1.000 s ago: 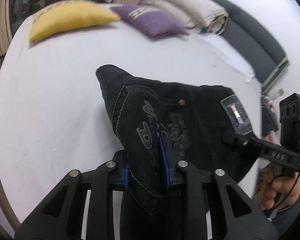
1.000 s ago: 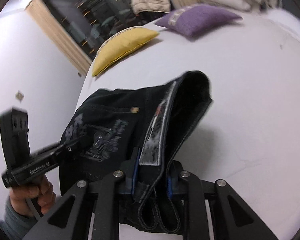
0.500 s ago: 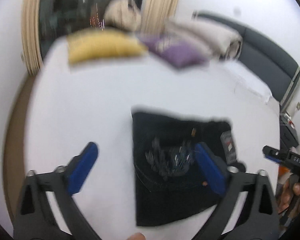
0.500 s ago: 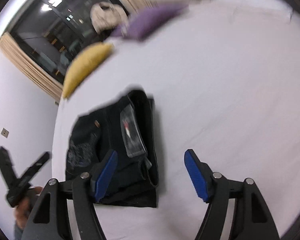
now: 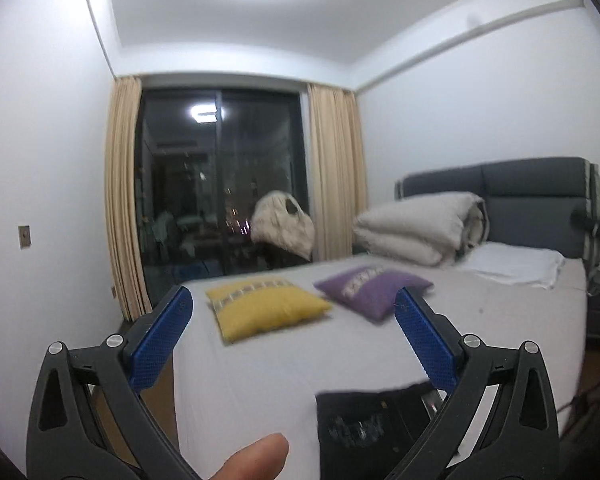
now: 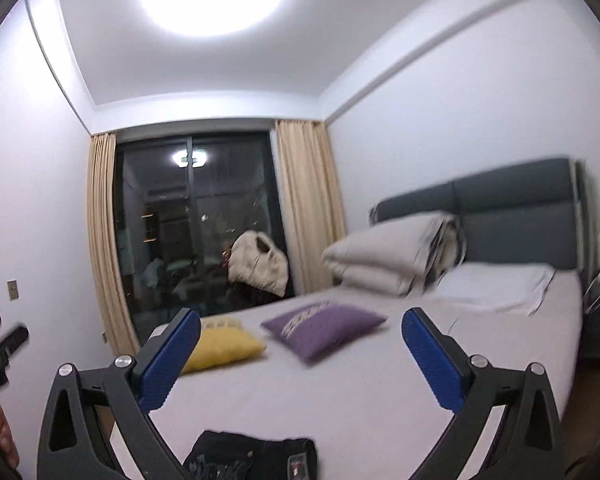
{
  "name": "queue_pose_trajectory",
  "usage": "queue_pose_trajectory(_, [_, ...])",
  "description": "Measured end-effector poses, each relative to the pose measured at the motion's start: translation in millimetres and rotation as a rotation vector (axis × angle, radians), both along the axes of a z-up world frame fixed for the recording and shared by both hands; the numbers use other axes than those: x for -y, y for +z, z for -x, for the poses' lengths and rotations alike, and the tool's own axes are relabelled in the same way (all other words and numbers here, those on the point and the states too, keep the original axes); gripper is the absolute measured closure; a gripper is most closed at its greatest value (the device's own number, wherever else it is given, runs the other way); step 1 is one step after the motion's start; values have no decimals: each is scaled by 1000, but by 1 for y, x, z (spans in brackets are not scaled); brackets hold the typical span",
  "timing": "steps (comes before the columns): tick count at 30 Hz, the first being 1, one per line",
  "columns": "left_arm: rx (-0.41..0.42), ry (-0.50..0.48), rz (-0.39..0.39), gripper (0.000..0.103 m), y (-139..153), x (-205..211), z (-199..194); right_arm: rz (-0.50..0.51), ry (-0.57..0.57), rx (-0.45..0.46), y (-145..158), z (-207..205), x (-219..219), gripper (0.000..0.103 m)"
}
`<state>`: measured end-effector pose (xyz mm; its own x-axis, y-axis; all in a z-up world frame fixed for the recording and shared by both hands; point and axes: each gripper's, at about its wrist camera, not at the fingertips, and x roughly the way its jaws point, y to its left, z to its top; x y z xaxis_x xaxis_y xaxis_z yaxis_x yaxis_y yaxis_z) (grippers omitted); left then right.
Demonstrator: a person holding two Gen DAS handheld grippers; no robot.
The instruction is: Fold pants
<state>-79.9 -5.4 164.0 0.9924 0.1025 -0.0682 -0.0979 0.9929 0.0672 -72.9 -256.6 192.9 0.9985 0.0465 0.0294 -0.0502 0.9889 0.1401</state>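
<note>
The black pants [image 5: 374,426] lie in a compact folded bundle on the white bed [image 5: 480,344], close to its near edge and toward its left side, with bare sheet all around them. In the right wrist view the same bundle [image 6: 256,460] shows a printed pocket and a label facing up, and its outline looks roughly square.

Neither tool touches the cloth. The left gripper [image 5: 292,304] has its jaws spread wide with nothing between them, only the room beyond. The right gripper [image 6: 300,326] is opening its jaws, also with nothing between them.

By my reading the folding is essentially done: the pants rest flat, released and free of both tools. At most a small tidy of edges remains, though blur hides how neat they are.

A yellow pillow [image 5: 266,312] and a purple pillow [image 5: 374,292] lie well apart from the bundle, toward the bed's far edge.
</note>
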Motion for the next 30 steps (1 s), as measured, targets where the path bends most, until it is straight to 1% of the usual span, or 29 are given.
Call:
queue_pose_trajectory(2, [-24,-20,25,0,4,-2,6,15,-10,18,15,14,0,0])
queue_pose_trajectory(4, [-69,-32,51,0,2,-2,5,44,-22,12,22,24,-1,0])
queue_pose_trajectory(5, [-106,-40,65,0,-2,-1,3,61,-5,-3,21,24,-5,0])
queue_pose_trajectory(7, [-215,-47,87,0,-16,2,-3,79,16,-42,17,28,-10,0])
queue_pose_trajectory(8, [-286,-46,103,0,-26,2,-7,86,23,-73,10,27,-13,0])
queue_pose_trajectory(10, [-395,-45,128,0,-44,9,-19,91,42,-146,-5,24,-17,0])
queue_pose_trajectory(11, [-428,-44,135,0,-54,12,-26,85,39,-201,-14,17,-21,0])
queue_pose_trajectory(13, [-552,5,150,0,-82,16,-37,56,38,-321,-34,3,-25,0])
queue_pose_trajectory(15, [-623,24,160,0,-99,19,-48,38,28,-424,-51,-13,-27,0])
queue_pose_trajectory(17, [-671,45,154,0,-116,24,-60,21,30,-508,-65,-22,-31,0])
queue_pose_trajectory(19, [-712,45,152,0,-129,26,-66,10,33,-564,-77,-30,-33,0])
queue_pose_trajectory(25, [-761,54,158,0,-155,24,-76,34,22,-652,-95,-39,-42,0])
queue_pose_trajectory(26, [-764,54,158,0,-164,23,-82,36,22,-663,-99,-40,-43,0])
queue_pose_trajectory(30, [-773,52,162,0,-175,21,-91,46,28,-681,-108,-36,-50,0])
